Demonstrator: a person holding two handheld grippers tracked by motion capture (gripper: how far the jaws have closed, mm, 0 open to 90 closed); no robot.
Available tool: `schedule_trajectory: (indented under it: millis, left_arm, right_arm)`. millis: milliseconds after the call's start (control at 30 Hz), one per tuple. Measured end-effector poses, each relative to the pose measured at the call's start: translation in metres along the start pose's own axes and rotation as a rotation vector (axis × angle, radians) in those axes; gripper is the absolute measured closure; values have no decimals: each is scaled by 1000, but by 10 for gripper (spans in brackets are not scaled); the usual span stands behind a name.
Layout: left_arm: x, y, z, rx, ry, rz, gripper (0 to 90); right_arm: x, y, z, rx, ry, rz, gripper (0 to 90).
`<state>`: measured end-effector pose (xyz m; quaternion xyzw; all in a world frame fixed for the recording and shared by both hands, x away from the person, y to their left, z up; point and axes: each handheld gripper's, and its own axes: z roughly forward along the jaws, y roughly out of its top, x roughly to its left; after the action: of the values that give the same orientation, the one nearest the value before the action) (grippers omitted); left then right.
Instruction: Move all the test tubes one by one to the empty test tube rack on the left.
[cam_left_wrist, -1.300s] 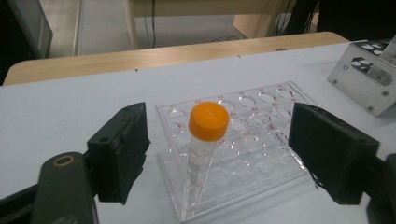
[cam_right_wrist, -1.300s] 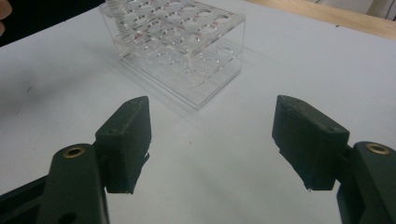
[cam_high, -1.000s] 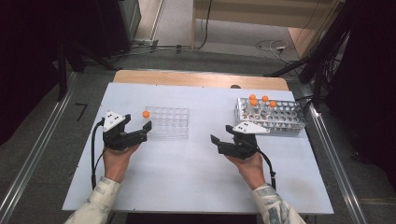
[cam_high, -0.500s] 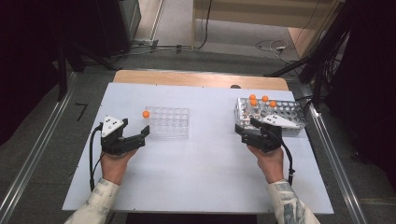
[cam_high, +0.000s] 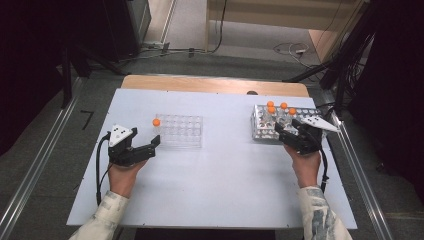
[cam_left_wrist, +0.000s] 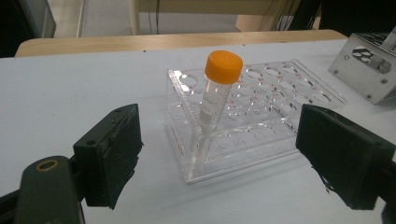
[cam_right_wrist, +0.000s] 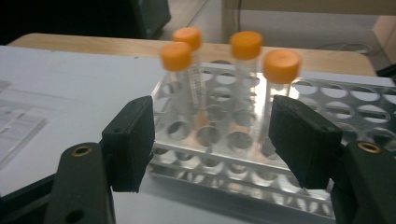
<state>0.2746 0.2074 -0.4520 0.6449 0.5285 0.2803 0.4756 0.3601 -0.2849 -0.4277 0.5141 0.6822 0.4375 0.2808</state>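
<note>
Your right gripper (cam_right_wrist: 212, 144) is aimed at the near edge of the metal tube rack (cam_right_wrist: 327, 121), its two black jaws standing apart with nothing pressed between them; they have just been closing a little. Four orange-capped tubes (cam_right_wrist: 245, 70) stand upright in the rack's left end, two in front and two behind, framed in the gap between your jaws. The rack sits on the white desk (cam_right_wrist: 70, 84), whose far wooden edge (cam_right_wrist: 116, 46) runs behind it.
</note>
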Motion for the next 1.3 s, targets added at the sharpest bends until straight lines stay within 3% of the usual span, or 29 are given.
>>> schedule_trajectory:
  millis: [33, 167, 367, 467, 567, 933, 1300]
  left_arm:
    - [0, 0, 0, -2, 1, -2, 146]
    - [1, 1, -1, -6, 2, -6, 149]
    - [0, 2, 1, -5, -9, -5, 150]
    - [-2, 3, 1, -10, -14, -4, 150]
    - [-1, 3, 2, -11, -18, -6, 150]
    - [-5, 4, 2, -11, -31, 5, 150]
    - [-8, 5, 1, -12, -37, 12, 150]
  right_arm:
    - [-7, 0, 4, 8, -34, 4, 309]
    - [-14, 0, 12, 18, -81, 9, 337]
    - [-11, 3, 29, 25, -143, -33, 381]
    - [-14, 3, 35, 16, -163, -23, 434]
    - [-23, 4, 43, 47, -157, 9, 504]
    - [-26, 2, 50, 50, -147, 3, 708]
    - [-25, 13, 38, 3, -137, -11, 715]
